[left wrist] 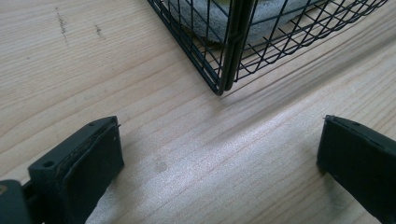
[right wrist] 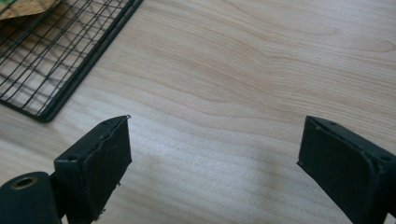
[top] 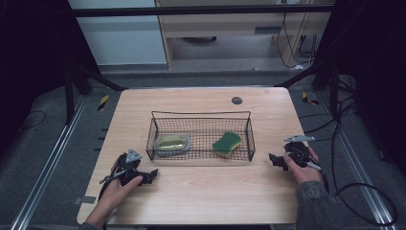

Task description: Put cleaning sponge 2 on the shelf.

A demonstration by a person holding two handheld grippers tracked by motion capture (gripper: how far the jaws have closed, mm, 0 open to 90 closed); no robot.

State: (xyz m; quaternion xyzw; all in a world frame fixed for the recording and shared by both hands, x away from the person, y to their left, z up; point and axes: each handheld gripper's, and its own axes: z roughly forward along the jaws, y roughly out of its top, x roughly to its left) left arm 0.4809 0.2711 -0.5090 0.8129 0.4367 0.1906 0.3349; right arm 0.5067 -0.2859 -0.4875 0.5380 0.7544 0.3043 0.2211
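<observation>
High view: pale wooden table (top: 201, 191), both grippers (top: 152, 173) (top: 274, 160) gaping, grey floor (top: 43, 143) around.

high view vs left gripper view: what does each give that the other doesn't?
High view alone: the whole wire basket, the green sponge at its right end, the right gripper beside that end, both hands, and the round dark spot on the table's far side.
Left gripper view alone: the left gripper from close in, jaws standing wide apart with bare wood between them, aimed at the basket's near corner.
Shared: the wooden table, the basket, and the grey and yellow sponge inside its left end.
</observation>
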